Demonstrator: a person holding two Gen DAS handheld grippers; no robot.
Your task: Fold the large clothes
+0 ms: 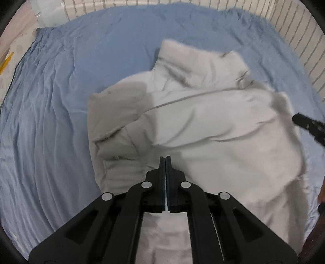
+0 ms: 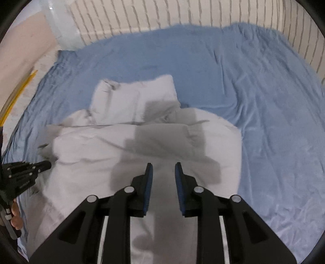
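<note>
Blue sheet (image 2: 264,101) surrounds garment (image 2: 142,142); striped fabric (image 2: 182,16) behind.

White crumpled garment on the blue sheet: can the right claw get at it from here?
Probably yes. The right claw hangs open right above the white crumpled garment, and nothing lies between them.

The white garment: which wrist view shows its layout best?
The left wrist view: the white garment shows its folds, seam and left edge on the blue sheet. The right wrist view shows the same garment, more shadowed and partly hidden behind the right gripper.
</note>
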